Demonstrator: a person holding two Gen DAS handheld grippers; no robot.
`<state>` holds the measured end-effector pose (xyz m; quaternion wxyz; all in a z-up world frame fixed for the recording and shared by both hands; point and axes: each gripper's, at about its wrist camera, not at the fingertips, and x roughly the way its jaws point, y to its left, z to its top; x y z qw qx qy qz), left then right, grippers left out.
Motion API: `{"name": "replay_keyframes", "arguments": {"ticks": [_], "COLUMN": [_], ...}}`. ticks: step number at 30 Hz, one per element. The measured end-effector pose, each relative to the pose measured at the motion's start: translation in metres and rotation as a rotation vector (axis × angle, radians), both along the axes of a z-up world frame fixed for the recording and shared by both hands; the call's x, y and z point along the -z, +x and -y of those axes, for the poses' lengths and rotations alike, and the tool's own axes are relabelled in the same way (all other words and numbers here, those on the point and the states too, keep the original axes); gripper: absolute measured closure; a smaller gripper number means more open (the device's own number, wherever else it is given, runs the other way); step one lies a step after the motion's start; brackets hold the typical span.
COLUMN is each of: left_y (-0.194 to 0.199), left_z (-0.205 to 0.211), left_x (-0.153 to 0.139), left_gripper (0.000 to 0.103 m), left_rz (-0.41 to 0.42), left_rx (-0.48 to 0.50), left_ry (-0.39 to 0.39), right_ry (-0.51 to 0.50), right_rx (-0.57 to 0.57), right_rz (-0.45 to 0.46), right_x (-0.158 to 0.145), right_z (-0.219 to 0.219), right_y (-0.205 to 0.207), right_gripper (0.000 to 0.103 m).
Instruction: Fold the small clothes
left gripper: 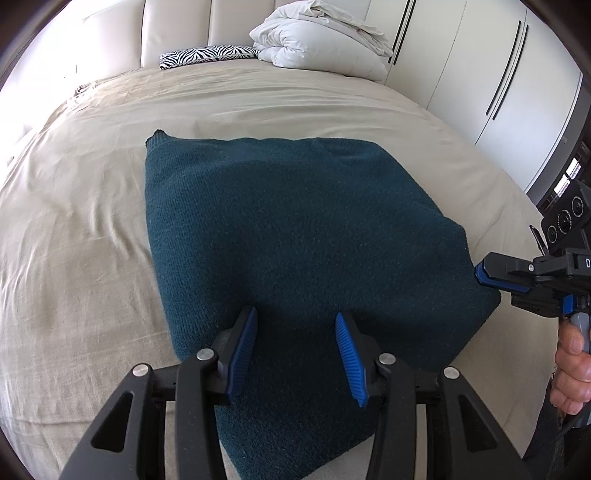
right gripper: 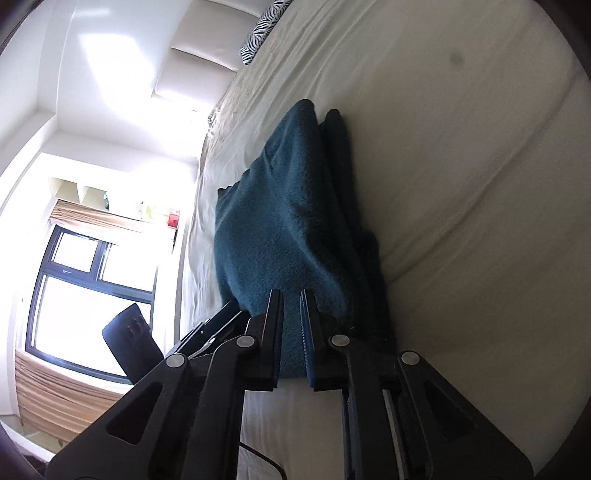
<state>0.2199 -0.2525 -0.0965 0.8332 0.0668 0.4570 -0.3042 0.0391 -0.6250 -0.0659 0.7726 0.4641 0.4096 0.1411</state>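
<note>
A dark teal knit sweater point(left gripper: 295, 221) lies folded into a rough rectangle on the beige bed sheet point(left gripper: 74, 229). My left gripper point(left gripper: 296, 314) hovers open over the sweater's near part, blue pads apart and nothing pinched between them. My right gripper point(left gripper: 480, 273) comes in from the right at the sweater's right edge, with a person's hand point(left gripper: 572, 369) on its handle. In the right wrist view the right gripper point(right gripper: 291, 295) has its jaws almost together, with a strip of the teal sweater point(right gripper: 288, 221) filling the narrow gap. The fabric rises up toward them.
A zebra-print pillow point(left gripper: 208, 55) and a bundled white duvet point(left gripper: 321, 37) sit at the head of the bed by the padded headboard point(left gripper: 173, 29). White wardrobe doors point(left gripper: 480, 74) stand to the right. A bright window point(right gripper: 74, 288) lies beyond the bed's far side.
</note>
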Motion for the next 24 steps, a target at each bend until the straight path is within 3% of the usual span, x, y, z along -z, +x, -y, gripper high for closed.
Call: {"name": "replay_keyframes", "arguments": {"ticks": [2, 5, 8, 11, 16, 18, 20, 21, 24], "left_y": [0.0, 0.0, -0.001, -0.001, 0.023, 0.042, 0.06, 0.069, 0.082], "left_z": [0.001, -0.001, -0.006, -0.017, -0.027, -0.018, -0.008, -0.004, 0.005], "left_x": [0.0, 0.0, -0.004, -0.022, -0.053, -0.051, -0.039, -0.031, -0.012], "left_gripper": [0.056, 0.056, 0.056, 0.056, 0.056, 0.056, 0.056, 0.056, 0.055], "left_rz": [0.0, -0.002, -0.004, -0.003, 0.064, 0.064, 0.043, 0.022, 0.019], "left_rx": [0.0, 0.007, 0.007, -0.014, -0.059, -0.055, -0.055, -0.056, -0.052], "left_ry": [0.002, 0.0, -0.014, -0.053, -0.09, -0.046, -0.009, 0.006, 0.039], "right_ry": [0.004, -0.026, 0.027, -0.046, -0.078, -0.077, -0.067, -0.051, -0.1], "right_rx": [-0.022, -0.029, -0.008, -0.024, -0.051, -0.062, -0.089, -0.099, -0.059], "right_rz": [0.006, -0.128, -0.094, -0.079, 0.055, 0.087, 0.108, 0.096, -0.017], "right_x": [-0.002, 0.038, 0.044, 0.027, -0.025, -0.037, -0.04, -0.034, 0.003], "right_z": [-0.009, -0.015, -0.012, -0.016, -0.017, -0.02, -0.023, -0.025, -0.024], "right_y": [-0.003, 0.001, -0.007, -0.008, 0.023, 0.05, 0.08, 0.094, 0.127], "right_gripper": [0.092, 0.096, 0.098, 0.096, 0.094, 0.083, 0.063, 0.046, 0.052]}}
